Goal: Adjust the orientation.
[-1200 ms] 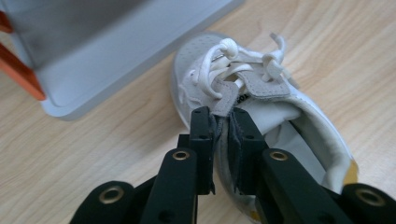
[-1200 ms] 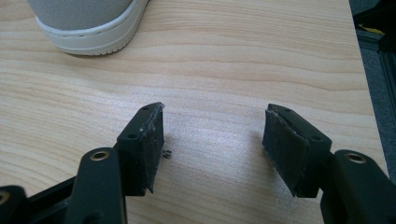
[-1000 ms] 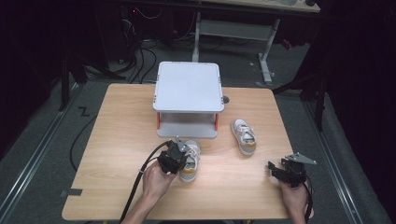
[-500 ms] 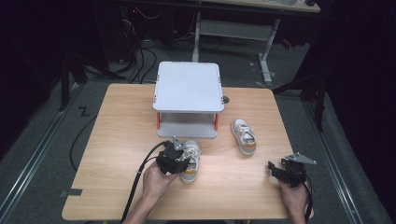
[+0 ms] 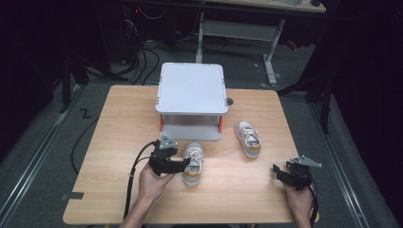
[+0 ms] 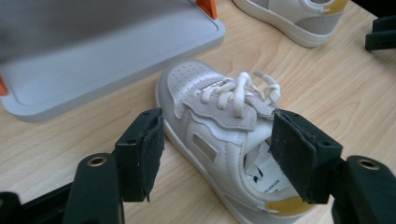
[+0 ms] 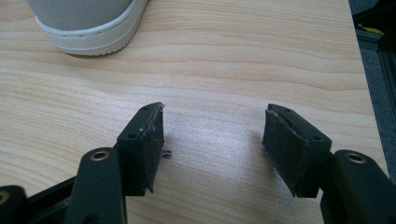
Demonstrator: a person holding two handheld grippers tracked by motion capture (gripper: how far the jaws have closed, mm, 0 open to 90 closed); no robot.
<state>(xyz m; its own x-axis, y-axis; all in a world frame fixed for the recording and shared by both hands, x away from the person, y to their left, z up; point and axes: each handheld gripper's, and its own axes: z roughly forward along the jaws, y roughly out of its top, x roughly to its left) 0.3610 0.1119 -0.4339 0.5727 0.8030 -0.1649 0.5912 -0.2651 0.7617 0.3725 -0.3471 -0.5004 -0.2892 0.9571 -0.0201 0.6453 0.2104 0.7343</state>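
In front of the grey shelf stand (image 5: 192, 100), near the middle of the surface (image 5: 109, 123), our left gripper (image 6: 212, 154) has just been spreading its fingers: they now straddle the heel of the near shoe (image 6: 219, 135) without pressing it. We judge the shoe released and set down, toe toward the stand. Our right gripper (image 7: 212, 149) hovers spread and empty over bare wood, the second shoe (image 5: 248, 138) lying beside the stand.
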